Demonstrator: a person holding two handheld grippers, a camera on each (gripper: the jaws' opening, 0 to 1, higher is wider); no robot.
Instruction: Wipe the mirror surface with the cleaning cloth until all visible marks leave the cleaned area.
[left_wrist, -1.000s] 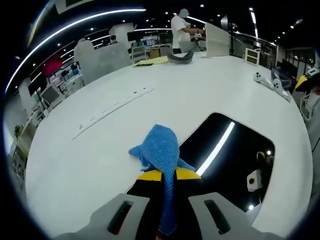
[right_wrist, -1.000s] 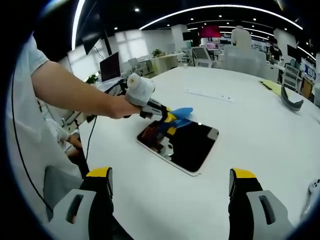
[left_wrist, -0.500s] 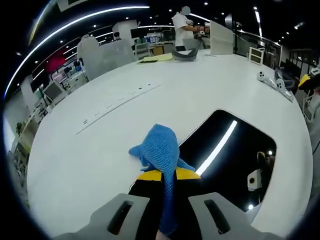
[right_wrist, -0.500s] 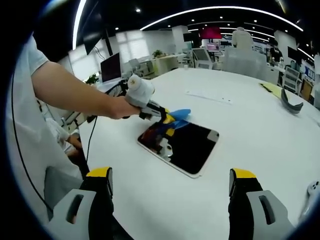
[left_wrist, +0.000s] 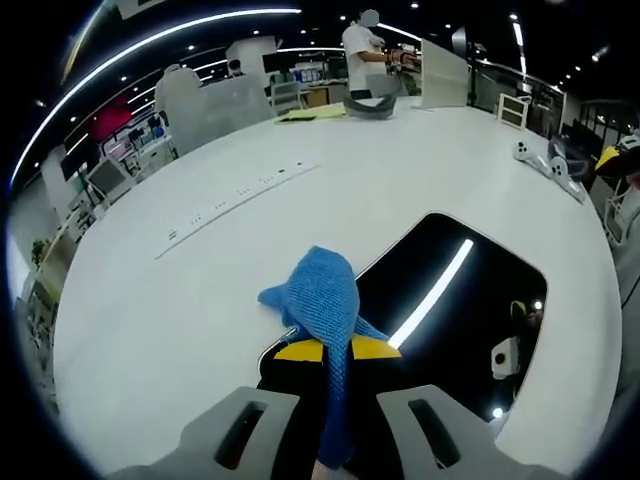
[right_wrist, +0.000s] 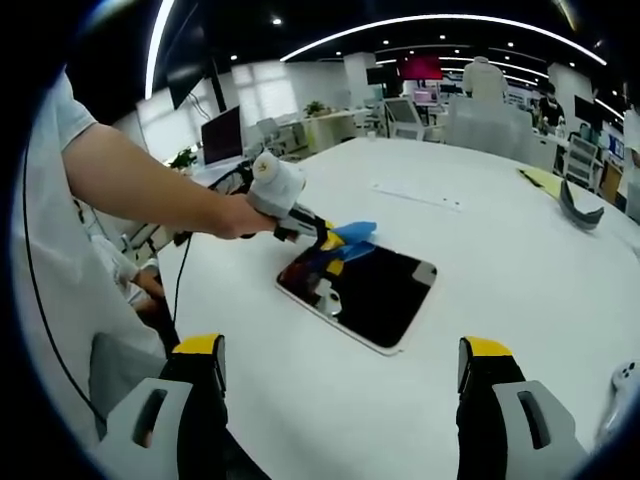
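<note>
Blue cloth (left_wrist: 322, 300) pinched in left gripper (left_wrist: 328, 400), at the near-left edge of the mirror (left_wrist: 460, 320).

Left jaws are shut tight on the cloth; it sits where mirror meets the big white table (left_wrist: 180, 320). Mirror lies flat, dark & shiny, w/ a long ceiling light showing in it. Right gripper (right_wrist: 340, 395) hangs over the table w/ jaws wide apart, holding nothing, near the mirror (right_wrist: 385, 295). Room: big bright office, desks & screens far back, a person (left_wrist: 362, 55) standing at the table's far end.
</note>
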